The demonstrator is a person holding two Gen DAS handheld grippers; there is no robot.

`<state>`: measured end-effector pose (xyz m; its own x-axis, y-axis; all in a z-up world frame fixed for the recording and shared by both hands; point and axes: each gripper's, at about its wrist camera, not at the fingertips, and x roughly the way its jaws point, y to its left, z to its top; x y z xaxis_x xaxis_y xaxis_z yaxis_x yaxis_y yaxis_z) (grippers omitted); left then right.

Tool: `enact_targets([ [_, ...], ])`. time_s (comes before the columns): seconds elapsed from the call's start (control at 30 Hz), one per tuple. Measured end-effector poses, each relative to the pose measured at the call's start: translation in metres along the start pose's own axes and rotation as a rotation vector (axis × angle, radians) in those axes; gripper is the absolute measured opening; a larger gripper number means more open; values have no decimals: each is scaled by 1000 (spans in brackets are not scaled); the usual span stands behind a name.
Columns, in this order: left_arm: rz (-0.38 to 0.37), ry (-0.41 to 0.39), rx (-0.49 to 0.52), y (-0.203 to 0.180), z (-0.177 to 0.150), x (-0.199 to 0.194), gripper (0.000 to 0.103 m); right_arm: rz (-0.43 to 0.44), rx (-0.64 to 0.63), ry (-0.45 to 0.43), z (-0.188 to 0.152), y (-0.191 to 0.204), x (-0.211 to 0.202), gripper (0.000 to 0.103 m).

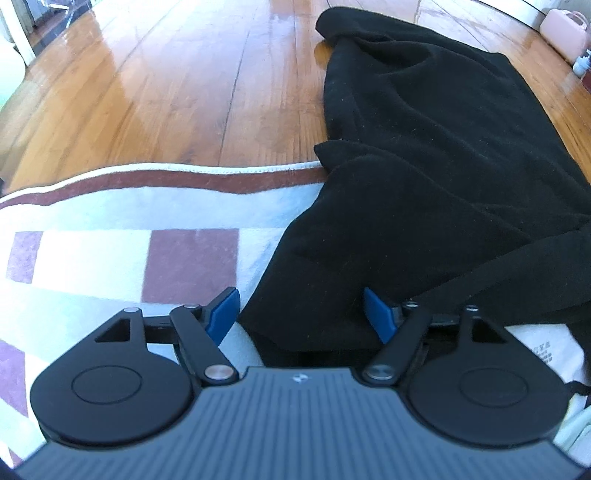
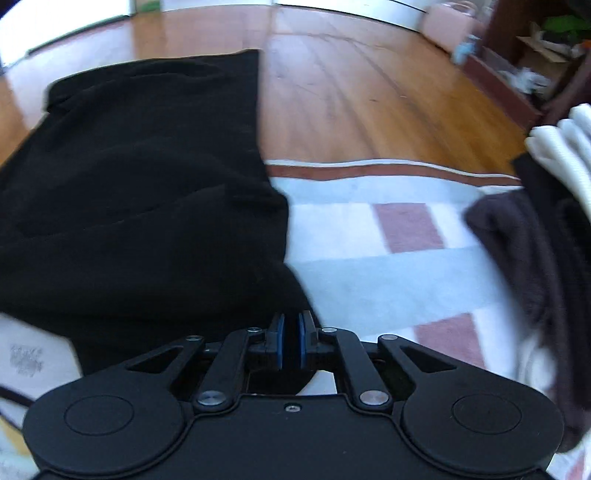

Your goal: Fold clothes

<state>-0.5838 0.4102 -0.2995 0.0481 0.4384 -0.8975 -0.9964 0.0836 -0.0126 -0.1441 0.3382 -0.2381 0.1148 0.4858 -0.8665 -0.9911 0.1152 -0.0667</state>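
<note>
A black garment (image 1: 424, 177) lies stretched from the checked rug (image 1: 110, 258) onto the wooden floor; it also shows in the right wrist view (image 2: 140, 184). My left gripper (image 1: 301, 314) is open, its blue pads (image 1: 223, 312) wide apart, with the garment's near left edge between them. My right gripper (image 2: 290, 341) is shut on the garment's near right edge, its blue pads (image 2: 279, 341) pressed on black cloth. A white label (image 1: 543, 350) shows at the garment's near end.
A pile of dark and white clothes (image 2: 546, 240) sits on the rug (image 2: 369, 258) at the right. A pink case (image 1: 563, 31) and a dark shelf (image 2: 517, 55) stand at the far right. Wooden floor (image 1: 184, 81) lies beyond the rug.
</note>
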Motion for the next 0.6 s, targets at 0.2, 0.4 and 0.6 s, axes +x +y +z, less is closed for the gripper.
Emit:
enact_targets([
  [0.2, -152, -208, 23, -17, 1, -46, 72, 293, 343, 52, 16, -15, -11, 60],
  [0.4, -404, -171, 50, -48, 25, -6, 73, 469, 614, 173, 36, -6, 6, 70],
  [0.6, -506, -56, 101, -59, 25, 22, 77, 460, 676, 275, 32, -2, 29, 70],
])
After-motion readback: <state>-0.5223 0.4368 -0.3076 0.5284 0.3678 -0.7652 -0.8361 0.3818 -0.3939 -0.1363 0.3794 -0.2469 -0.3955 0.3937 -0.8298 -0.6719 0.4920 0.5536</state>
